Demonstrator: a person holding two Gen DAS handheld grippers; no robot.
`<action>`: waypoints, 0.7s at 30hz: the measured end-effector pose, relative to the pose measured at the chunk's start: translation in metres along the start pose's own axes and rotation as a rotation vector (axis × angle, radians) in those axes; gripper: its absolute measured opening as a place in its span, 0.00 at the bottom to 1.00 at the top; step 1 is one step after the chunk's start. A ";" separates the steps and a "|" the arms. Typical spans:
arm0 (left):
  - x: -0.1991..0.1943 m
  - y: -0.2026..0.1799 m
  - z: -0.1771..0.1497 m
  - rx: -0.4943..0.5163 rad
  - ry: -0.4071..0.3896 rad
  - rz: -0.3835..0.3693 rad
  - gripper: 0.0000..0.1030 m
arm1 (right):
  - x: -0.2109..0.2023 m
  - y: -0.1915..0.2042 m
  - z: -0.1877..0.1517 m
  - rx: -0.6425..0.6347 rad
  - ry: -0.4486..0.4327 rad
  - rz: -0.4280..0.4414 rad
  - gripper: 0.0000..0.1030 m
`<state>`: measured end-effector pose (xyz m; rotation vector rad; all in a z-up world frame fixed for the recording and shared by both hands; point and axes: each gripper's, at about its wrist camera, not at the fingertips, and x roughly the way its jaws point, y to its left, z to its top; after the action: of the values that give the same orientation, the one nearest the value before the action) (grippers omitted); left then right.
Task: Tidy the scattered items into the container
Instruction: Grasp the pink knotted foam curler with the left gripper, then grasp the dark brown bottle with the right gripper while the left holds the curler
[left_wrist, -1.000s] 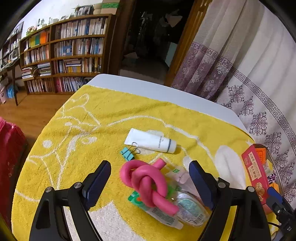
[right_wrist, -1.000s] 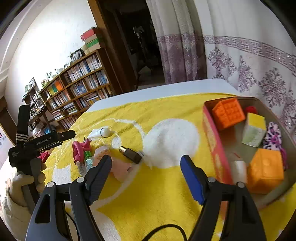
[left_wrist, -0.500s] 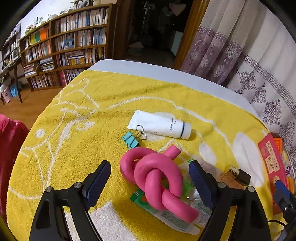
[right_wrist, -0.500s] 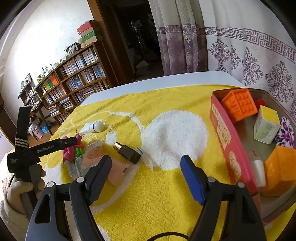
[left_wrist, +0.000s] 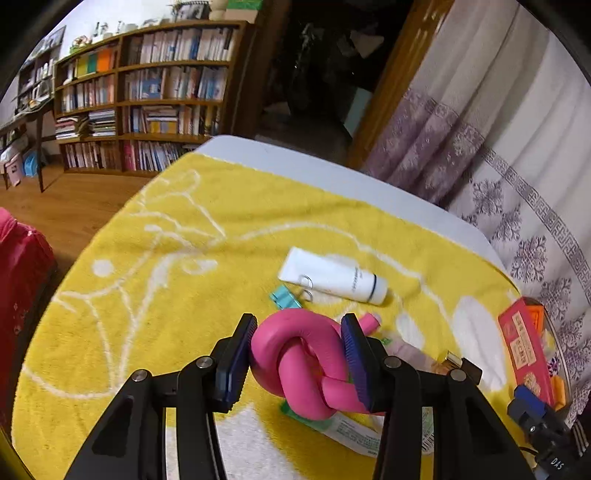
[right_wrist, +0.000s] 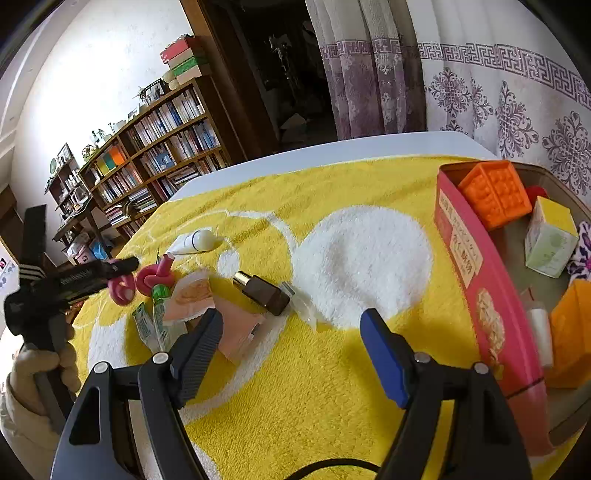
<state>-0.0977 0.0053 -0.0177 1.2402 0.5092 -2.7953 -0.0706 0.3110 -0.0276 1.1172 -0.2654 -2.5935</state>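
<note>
A pink foam tube tied in a knot (left_wrist: 295, 354) lies on the yellow towel (left_wrist: 166, 295), on top of a green-and-white tube (left_wrist: 347, 428). My left gripper (left_wrist: 300, 326) straddles the knot; its jaws are closing and both blue pads touch the knot's sides. The right wrist view shows the same left gripper (right_wrist: 122, 269) at the knot (right_wrist: 153, 275), held by a gloved hand (right_wrist: 40, 369). My right gripper (right_wrist: 291, 321) hovers open over bare towel, nothing between its fingers. The pink-walled container (right_wrist: 476, 280) stands at the right with several blocks and boxes inside.
Loose on the towel: a white tube (left_wrist: 332, 277), a teal binder clip (left_wrist: 286, 297), a brown bottle (right_wrist: 264, 291), sachets (right_wrist: 192, 291) and a pink packet (right_wrist: 236, 328). A bookshelf (left_wrist: 147, 99) and a curtain (left_wrist: 498, 147) stand beyond the table's far edge.
The left gripper's jaws have drawn in from wide apart to the sides of the pink knot. The right gripper sank a little toward the towel, still open.
</note>
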 end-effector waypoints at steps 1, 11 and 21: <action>-0.001 0.001 0.000 -0.003 -0.004 0.002 0.47 | 0.001 0.000 0.000 0.000 0.003 0.001 0.78; -0.004 -0.008 -0.005 0.014 0.008 -0.043 0.47 | 0.017 0.022 0.015 -0.121 0.095 -0.061 0.77; -0.002 -0.006 -0.005 0.008 0.015 -0.060 0.47 | 0.075 0.031 0.027 -0.252 0.237 -0.028 0.61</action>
<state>-0.0941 0.0126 -0.0178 1.2696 0.5458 -2.8420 -0.1328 0.2577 -0.0509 1.3222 0.1269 -2.4029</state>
